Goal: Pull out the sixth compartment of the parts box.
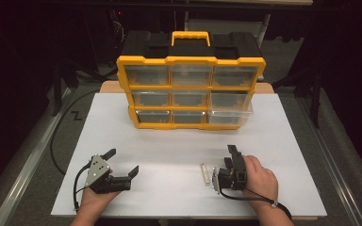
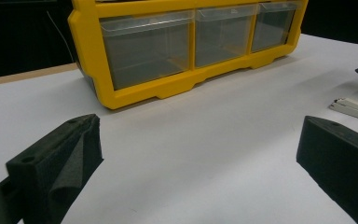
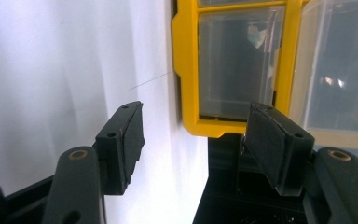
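White tabletop (image 1: pixel 169 155) is spreading under both hands near its front edge. Nearest, the left gripper (image 1: pixel 122 162) is sitting with jaws spread wide, gripping nothing, and the right gripper (image 1: pixel 230 162) is likewise gaping empty. Two small pale strips (image 1: pixel 208 174) are lying just beside it. Farther back, a yellow drawer organizer (image 1: pixel 191 80) is standing upright, its lower right drawer (image 1: pixel 229 116) jutting forward.

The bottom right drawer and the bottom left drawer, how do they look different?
The bottom right drawer is pulled partway out of the yellow organizer; the bottom left drawer is pushed in flush. The right drawer's clear front juts past the frame, so it looks wider and brighter; the left drawer sits framed in yellow. Both are clear plastic and look empty.
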